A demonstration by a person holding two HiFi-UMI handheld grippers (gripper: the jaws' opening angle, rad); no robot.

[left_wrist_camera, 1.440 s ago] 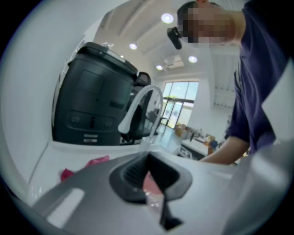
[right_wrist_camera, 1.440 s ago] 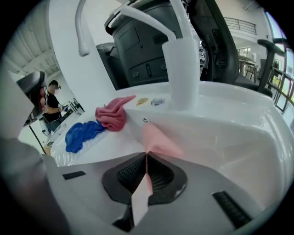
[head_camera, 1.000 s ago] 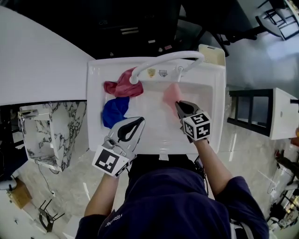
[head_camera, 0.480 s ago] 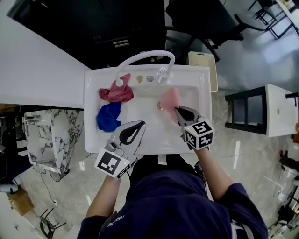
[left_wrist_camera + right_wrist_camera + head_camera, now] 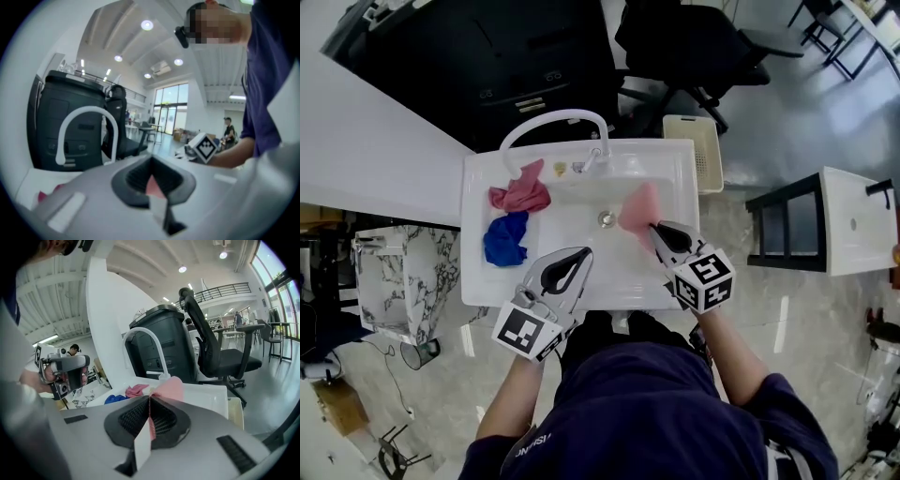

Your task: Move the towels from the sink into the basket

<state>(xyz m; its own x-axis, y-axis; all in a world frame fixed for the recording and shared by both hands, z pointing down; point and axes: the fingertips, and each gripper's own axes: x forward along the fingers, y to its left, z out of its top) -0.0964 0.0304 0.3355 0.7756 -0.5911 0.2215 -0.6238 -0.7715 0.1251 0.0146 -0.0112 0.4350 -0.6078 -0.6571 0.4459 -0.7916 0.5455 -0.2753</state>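
Right at the sink's (image 5: 478,281) front rim, seeing left gripper (image 5: 584,253) pinched closed, empty. Next over, right gripper (image 5: 654,228) clamped on pink towel (image 5: 639,206) above the basin. Farther back, blue towel (image 5: 504,239), red towel (image 5: 520,192), then basket (image 5: 694,150) beyond.

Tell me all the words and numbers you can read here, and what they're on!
No text here reads clearly.
White print on the person's dark shirt: upside down, too small to read.
Stickers on the sink, by the tap: too small to read.
Left gripper and right gripper: square marker patterns only, no words.
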